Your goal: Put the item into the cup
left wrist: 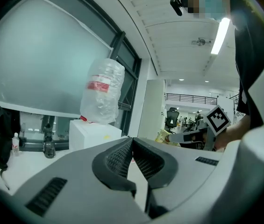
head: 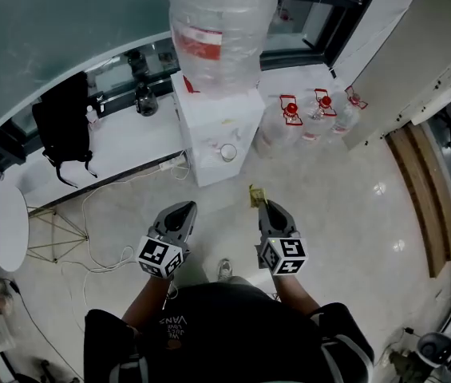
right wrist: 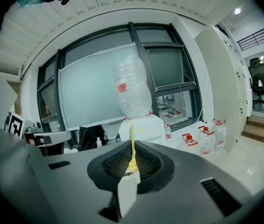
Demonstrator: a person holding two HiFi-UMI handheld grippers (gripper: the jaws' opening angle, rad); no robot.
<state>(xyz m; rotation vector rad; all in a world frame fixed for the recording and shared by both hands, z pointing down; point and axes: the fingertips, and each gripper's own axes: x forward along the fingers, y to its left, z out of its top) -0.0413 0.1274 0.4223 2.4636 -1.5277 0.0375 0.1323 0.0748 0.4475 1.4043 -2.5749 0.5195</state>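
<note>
Bare pale floor (head: 223,207) lies open in front of the white water dispenser (head: 213,130) — a clear approach to the cup (head: 228,152) on its front. Spare water bottles (head: 317,114) crowd its right side; loose cables (head: 97,214) trail left of it.

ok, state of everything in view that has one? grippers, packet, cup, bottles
left gripper: shut, nothing between the jaws.
right gripper: shut on the yellow packet.
cup: upright on the dispenser, packet not in it.
top bottle: inverted on the dispenser, fill level unclear.
spare bottles: upright on the floor, red caps on.
</note>
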